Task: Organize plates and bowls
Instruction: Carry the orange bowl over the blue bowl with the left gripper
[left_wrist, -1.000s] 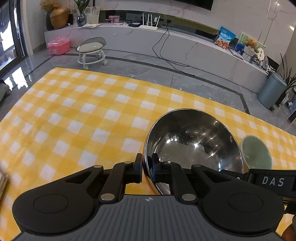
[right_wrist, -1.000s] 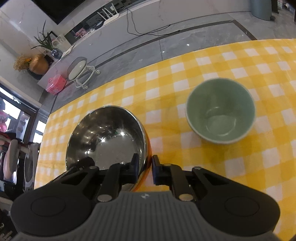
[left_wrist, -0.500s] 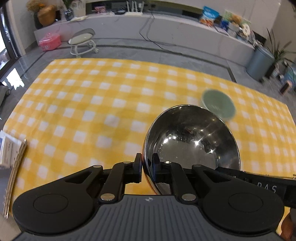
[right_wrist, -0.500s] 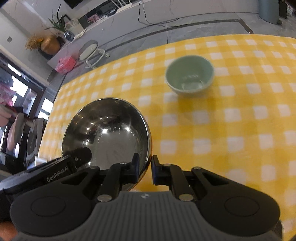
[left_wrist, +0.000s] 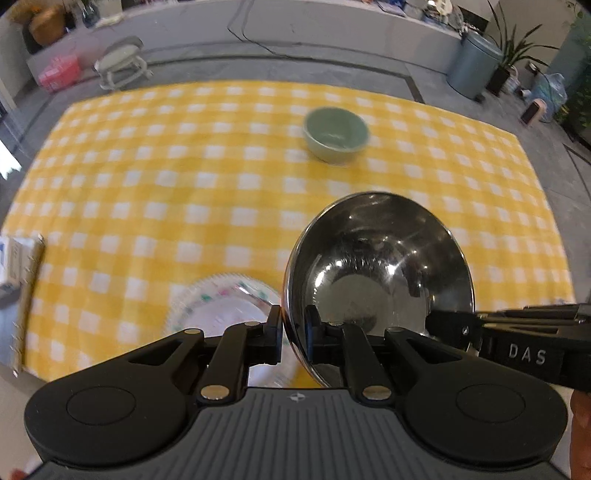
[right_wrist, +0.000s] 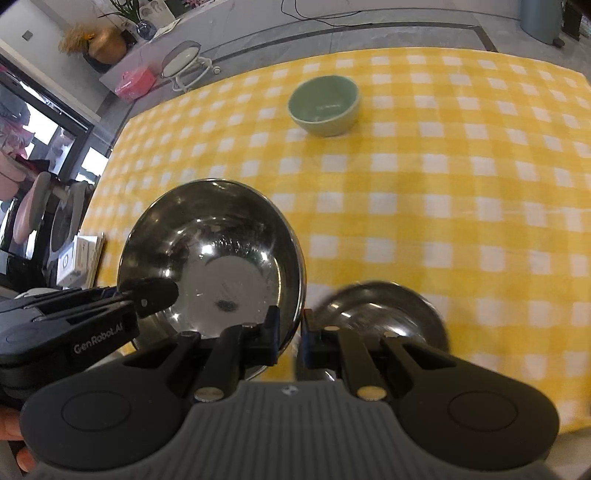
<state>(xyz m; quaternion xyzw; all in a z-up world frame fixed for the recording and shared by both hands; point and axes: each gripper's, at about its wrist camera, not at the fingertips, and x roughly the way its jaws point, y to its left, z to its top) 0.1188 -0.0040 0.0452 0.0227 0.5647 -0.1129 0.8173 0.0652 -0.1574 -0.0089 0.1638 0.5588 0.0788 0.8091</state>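
Both tongs pinch the rim of the large steel bowl (left_wrist: 376, 273), carried tilted above the yellow checked desk (left_wrist: 184, 192). The left tongs (left_wrist: 293, 334) clamp its near-left edge with narrow jaws, one pad inside and one outside; the right tongs (right_wrist: 287, 338) clamp the opposite edge the same way. A second ago the bowl hung close beside the green bowl (left_wrist: 336, 134); now the green bowl sits well apart, far up the desk, and more of the cloth shows in both views. The left view newly shows a patterned white plate (left_wrist: 221, 306) under the left finger, and a stack of papers (left_wrist: 18, 266) at the desk's left edge. Only the right view shows a second, smaller steel bowl (right_wrist: 384, 310) on the cloth just right of the held one, blurred. Beyond the desk, a wheeled stool (left_wrist: 120, 66) stands on the grey floor.
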